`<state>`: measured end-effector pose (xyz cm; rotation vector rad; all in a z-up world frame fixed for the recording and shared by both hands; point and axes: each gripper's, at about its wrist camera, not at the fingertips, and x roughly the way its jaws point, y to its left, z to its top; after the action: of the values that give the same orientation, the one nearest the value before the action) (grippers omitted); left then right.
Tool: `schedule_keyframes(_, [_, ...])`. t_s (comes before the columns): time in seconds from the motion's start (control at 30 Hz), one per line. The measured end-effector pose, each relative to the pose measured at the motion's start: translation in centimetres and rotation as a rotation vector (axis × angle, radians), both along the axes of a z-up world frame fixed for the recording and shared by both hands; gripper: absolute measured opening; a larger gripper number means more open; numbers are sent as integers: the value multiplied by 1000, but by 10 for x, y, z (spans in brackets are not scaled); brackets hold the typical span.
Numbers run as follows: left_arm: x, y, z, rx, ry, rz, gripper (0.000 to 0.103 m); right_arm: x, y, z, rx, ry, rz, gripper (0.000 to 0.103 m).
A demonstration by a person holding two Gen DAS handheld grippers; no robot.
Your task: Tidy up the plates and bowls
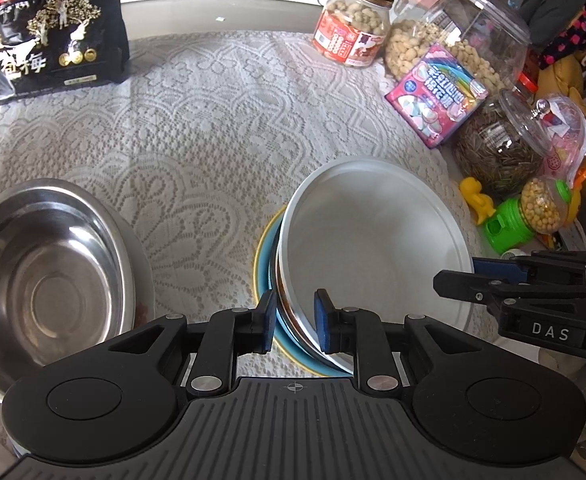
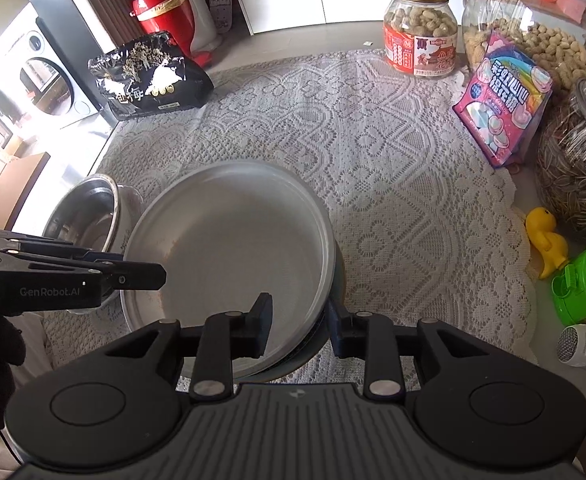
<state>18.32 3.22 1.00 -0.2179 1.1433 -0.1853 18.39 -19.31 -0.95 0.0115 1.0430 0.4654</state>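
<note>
A white plate lies slightly tilted on top of a stack: a dark bowl with a brown rim and a blue plate edged in yellow. My left gripper straddles the stack's near-left rim, and its blue pads sit against both sides of it. It shows from the side in the right wrist view. My right gripper straddles the plate's near-right rim with its jaws apart, and a gap shows beside the inner finger. A steel bowl stands to the left.
A lace cloth covers the table. A black snack bag stands at the back left. Nut jars, a pink candy bag, a seed jar, a yellow duck toy and a green dispenser crowd the right side.
</note>
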Motion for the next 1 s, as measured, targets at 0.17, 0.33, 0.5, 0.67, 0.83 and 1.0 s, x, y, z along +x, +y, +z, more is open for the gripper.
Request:
schedule_keyframes(0.17, [-1, 5, 5, -3, -35, 27, 22, 0, -1, 8, -19, -72, -34, 29])
schedule_keyframes(0.33, [0, 6, -2, 27, -42, 46, 23, 7, -3, -3, -34, -54, -52, 29])
schedule_keyframes(0.5, [1, 5, -11, 13, -26, 29, 27, 12, -7, -16, -3, -15, -62, 29])
schedule_keyframes(0.67, [4, 4, -21, 8, -8, 27, 27, 15, -8, -25, 52, 23, -47, 30])
schedule_keyframes(0.83, [8, 3, -34, 1, 5, 27, 34, 22, -8, -38, 50, 47, -75, 43])
schedule_keyframes(1.0, [13, 2, -49, -22, 45, 26, 35, 30, -10, -53, 66, 85, -93, 47])
